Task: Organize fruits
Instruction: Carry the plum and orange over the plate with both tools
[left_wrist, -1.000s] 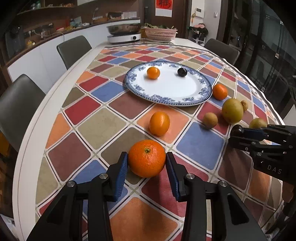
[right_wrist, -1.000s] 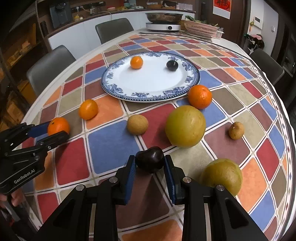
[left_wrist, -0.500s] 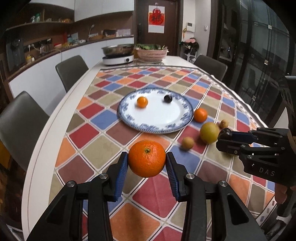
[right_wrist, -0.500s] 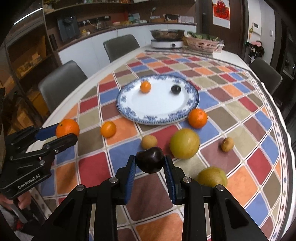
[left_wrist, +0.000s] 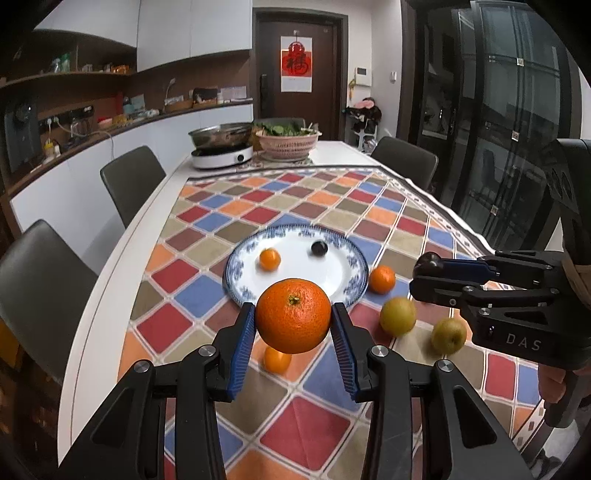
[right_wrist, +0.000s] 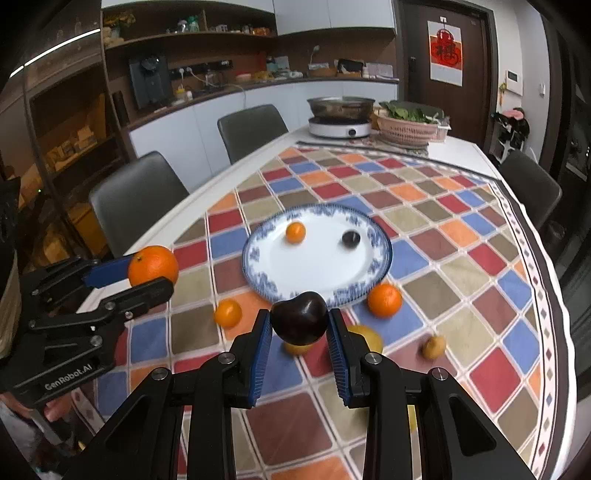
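The left gripper (left_wrist: 293, 325) clamps a large orange (left_wrist: 293, 314), the right gripper (right_wrist: 298, 328) a dark plum (right_wrist: 299, 322), both above the tabletop (left_wrist: 207, 295) near the plate (left_wrist: 240, 273) (holding 2 fruits); either round fruit could slip from the fingers and roll away.

Orange (left_wrist: 293, 315) and plum (right_wrist: 299, 322) seemingly higher

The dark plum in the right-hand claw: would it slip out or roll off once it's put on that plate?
The dark plum looks smooth and glossy, so it may be slippery; the right gripper pinches only its sides. It is rounded, and the plate looks nearly flat, so it could roll a little. Another plum sits there undisturbed.
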